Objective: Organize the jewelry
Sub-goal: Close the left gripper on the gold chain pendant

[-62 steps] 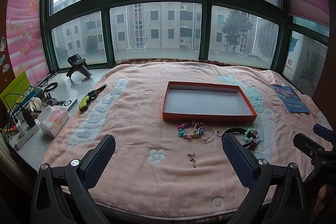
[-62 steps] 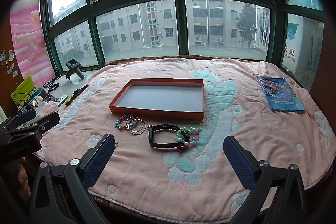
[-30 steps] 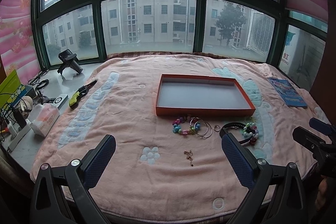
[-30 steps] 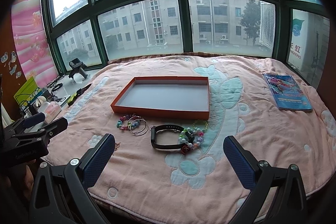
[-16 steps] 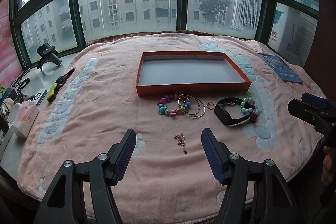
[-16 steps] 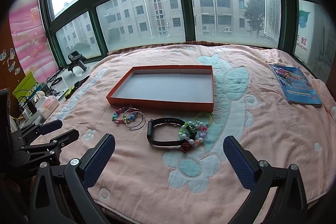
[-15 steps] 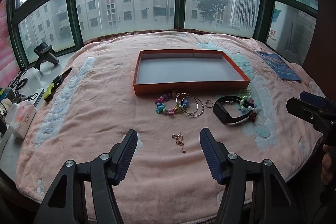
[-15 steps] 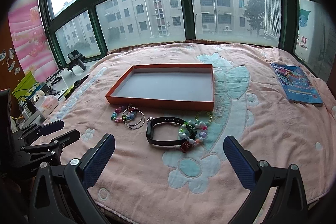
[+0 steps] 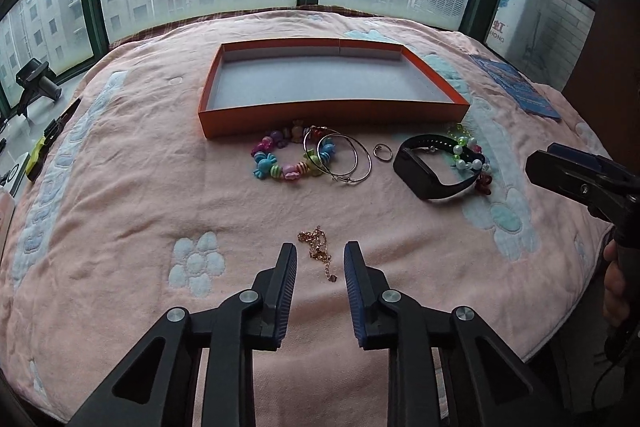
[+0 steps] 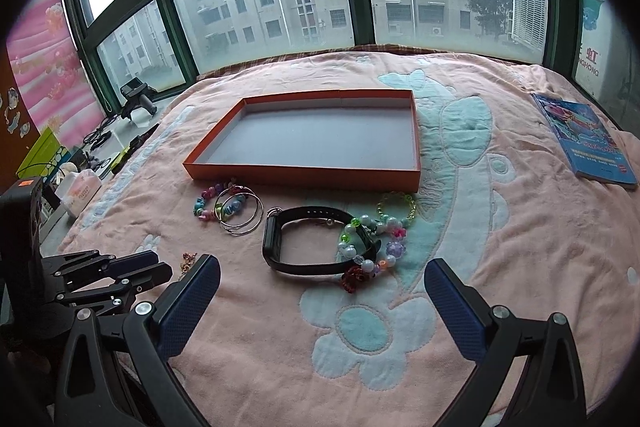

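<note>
Gold chain (image 9: 319, 251) is light, limp and thin, so it'll likely slump and slip. I judge the bunched far clump the best place to pinch, not the loose tail. It lies on the pink blanket (image 9: 120, 195), near side, between my left tongs (image 9: 320, 259): fingers narrowed around it, not touching. Far of it sit the candy bracelet (image 9: 288, 157), hoops (image 9: 344, 159) and black band (image 9: 434, 167), all short of the empty orange tray (image 9: 332, 113). Right tongs (image 10: 320, 291) are spread wide, holding nothing, near the band.
</note>
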Tool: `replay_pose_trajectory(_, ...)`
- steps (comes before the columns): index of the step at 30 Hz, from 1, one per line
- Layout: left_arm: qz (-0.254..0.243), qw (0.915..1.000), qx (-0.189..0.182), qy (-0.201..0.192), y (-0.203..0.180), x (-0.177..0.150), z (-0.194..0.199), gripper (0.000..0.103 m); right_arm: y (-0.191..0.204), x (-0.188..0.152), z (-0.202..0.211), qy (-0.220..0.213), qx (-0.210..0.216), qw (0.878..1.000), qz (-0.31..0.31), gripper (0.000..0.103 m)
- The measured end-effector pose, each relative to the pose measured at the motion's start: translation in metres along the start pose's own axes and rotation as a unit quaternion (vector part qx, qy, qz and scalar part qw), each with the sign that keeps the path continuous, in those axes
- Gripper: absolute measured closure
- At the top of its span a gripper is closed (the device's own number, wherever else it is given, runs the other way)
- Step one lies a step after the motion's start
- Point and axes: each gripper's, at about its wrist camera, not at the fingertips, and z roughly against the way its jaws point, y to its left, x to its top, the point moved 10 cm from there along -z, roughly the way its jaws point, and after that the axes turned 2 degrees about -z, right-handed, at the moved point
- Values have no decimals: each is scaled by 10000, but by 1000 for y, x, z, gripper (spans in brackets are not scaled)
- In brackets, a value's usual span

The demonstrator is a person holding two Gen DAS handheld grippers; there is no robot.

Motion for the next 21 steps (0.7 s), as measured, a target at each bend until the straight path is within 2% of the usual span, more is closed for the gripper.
replay_pose_trajectory(13,-104,9997,-6,209,-1,1,-30,85,1,4,-17,76,48,9999,88,0)
replay_pose_trajectory(17,-185,9997,44,178,-2,1,-34,90,1,3,-22,121,68,9999,75,0)
replay_pose_trajectory(21,-288,9994,106,150,-4,1,-35,91,-1,4,-24,136,117,9998,27,0)
